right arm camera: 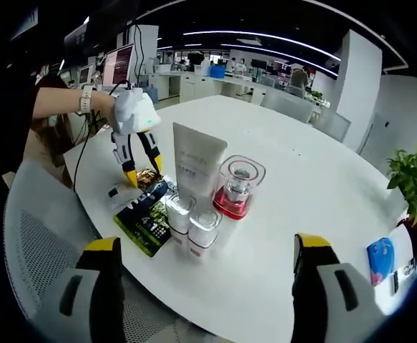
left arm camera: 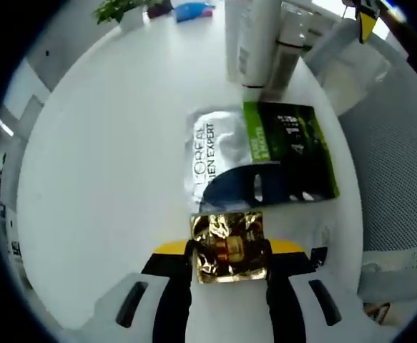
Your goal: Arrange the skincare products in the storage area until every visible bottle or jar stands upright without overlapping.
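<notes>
A crumpled gold foil sachet (left arm camera: 228, 256) lies on the white round table (left arm camera: 108, 164), and my left gripper (left arm camera: 229, 244) is shut on it from both sides. Just beyond it lies a flat silver, black and green L'Oreal Men Expert pack (left arm camera: 262, 153). Further off stand a white tube (left arm camera: 249, 39) and a clear bottle (left arm camera: 288, 50). From the right gripper view, the white tube (right arm camera: 197, 168), a red jar (right arm camera: 238, 187) and two small clear bottles (right arm camera: 181, 213) (right arm camera: 204, 230) stand upright in a tight group. My right gripper (right arm camera: 207, 246) hangs open in front of them, holding nothing.
A gloved hand holds the left gripper (right arm camera: 142, 170) at the table's edge. A grey mesh chair (right arm camera: 36, 236) stands beside the table near the flat pack (right arm camera: 147, 221). A potted plant (right arm camera: 412, 175) and a blue object (right arm camera: 381, 257) sit at the far side.
</notes>
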A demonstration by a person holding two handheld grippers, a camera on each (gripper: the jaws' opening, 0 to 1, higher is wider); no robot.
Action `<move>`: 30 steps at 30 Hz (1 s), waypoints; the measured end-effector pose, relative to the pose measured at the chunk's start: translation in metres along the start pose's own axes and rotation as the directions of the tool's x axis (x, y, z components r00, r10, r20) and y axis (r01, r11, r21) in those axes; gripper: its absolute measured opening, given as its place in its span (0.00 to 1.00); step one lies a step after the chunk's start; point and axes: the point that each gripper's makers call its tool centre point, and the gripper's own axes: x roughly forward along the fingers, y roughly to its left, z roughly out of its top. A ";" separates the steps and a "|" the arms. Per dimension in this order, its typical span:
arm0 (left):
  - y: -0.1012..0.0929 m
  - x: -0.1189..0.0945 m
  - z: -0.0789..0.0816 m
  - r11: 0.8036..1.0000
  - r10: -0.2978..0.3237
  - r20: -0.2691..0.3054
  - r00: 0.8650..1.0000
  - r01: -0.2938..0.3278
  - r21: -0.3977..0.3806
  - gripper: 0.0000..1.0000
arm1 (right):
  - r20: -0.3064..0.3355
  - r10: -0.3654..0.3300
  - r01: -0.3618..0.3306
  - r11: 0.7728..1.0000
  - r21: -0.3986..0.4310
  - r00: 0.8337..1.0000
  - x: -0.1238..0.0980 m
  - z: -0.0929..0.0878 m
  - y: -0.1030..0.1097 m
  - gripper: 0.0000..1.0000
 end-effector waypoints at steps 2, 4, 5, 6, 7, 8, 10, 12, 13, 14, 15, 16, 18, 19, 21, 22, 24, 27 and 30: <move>0.000 0.000 0.000 1.000 0.002 0.000 1.000 -0.002 -0.001 0.37 | 0.002 -0.004 0.004 1.000 0.002 1.000 -0.001 0.000 0.000 1.00; 0.001 0.000 -0.001 1.000 0.006 0.002 1.000 -0.006 -0.013 0.38 | 0.005 -0.006 0.006 1.000 0.002 1.000 -0.001 0.000 -0.001 1.00; 0.001 -0.001 -0.001 1.000 0.011 0.005 1.000 -0.010 -0.016 0.39 | 0.004 -0.006 0.006 1.000 0.002 1.000 -0.001 0.000 -0.001 1.00; 0.002 -0.001 -0.001 1.000 0.017 0.008 1.000 -0.017 -0.017 0.40 | 0.004 -0.006 0.006 1.000 0.002 1.000 -0.002 0.000 -0.001 1.00; 0.003 -0.001 -0.001 1.000 0.023 0.012 1.000 -0.023 -0.018 0.41 | 0.004 -0.007 0.007 1.000 0.002 1.000 -0.002 0.000 -0.001 1.00; 0.002 -0.001 -0.002 1.000 0.020 0.008 1.000 -0.020 -0.017 0.41 | 0.005 -0.007 0.007 1.000 0.001 1.000 -0.002 0.000 -0.001 1.00; 0.001 -0.002 -0.004 1.000 0.020 0.001 1.000 -0.020 -0.015 0.42 | 0.008 -0.008 0.008 1.000 0.002 1.000 -0.002 0.001 0.000 1.00; 0.000 -0.006 -0.004 0.999 0.022 0.010 1.000 -0.022 -0.024 0.42 | 0.009 -0.009 0.009 1.000 0.004 1.000 -0.003 0.001 0.000 1.00; 0.000 -0.007 -0.003 0.999 0.026 0.018 0.999 -0.026 -0.028 0.43 | 0.010 -0.010 0.010 1.000 0.004 1.000 -0.003 0.001 0.000 1.00; 0.001 -0.009 -0.001 0.999 0.031 0.031 0.999 -0.030 -0.035 0.43 | 0.014 -0.011 0.011 1.000 0.006 1.000 -0.003 0.002 -0.001 1.00; 0.000 -0.011 -0.001 0.999 0.031 0.037 0.999 -0.030 -0.040 0.42 | 0.014 -0.011 0.011 1.000 0.006 1.000 -0.003 0.002 -0.001 1.00; 0.000 -0.012 -0.001 0.999 0.033 0.039 0.999 -0.031 -0.043 0.43 | 0.013 -0.013 0.012 1.000 0.007 1.000 -0.003 0.002 -0.001 1.00; 0.001 -0.016 0.000 0.998 0.051 0.047 0.998 -0.049 -0.045 0.43 | 0.018 -0.011 0.010 1.000 0.009 1.000 -0.004 0.004 -0.001 1.00; 0.000 -0.018 0.000 0.998 0.054 0.047 0.997 -0.052 -0.043 0.43 | 0.023 -0.008 0.008 1.000 0.008 1.000 -0.005 0.005 0.000 1.00; -0.003 -0.021 0.002 0.998 0.061 0.053 0.997 -0.060 -0.035 0.44 | 0.027 -0.010 0.010 1.000 0.002 1.000 -0.006 0.006 -0.001 1.00; -0.005 -0.023 0.002 0.998 0.062 0.054 0.997 -0.060 -0.032 0.44 | 0.027 -0.009 0.009 1.000 0.002 1.000 -0.006 0.007 0.000 1.00; -0.009 -0.024 0.003 0.998 0.066 0.056 0.996 -0.065 -0.023 0.45 | 0.032 -0.010 0.010 1.000 0.000 0.999 -0.007 0.008 0.000 1.00; -0.014 -0.027 0.002 0.998 0.062 0.051 0.997 -0.061 -0.028 0.47 | 0.035 -0.010 0.010 1.000 -0.002 0.999 -0.007 0.008 0.000 1.00; -0.022 -0.030 0.003 0.998 0.056 0.056 0.997 -0.056 -0.015 0.47 | 0.039 -0.007 0.007 1.000 -0.003 0.999 -0.008 0.009 0.000 1.00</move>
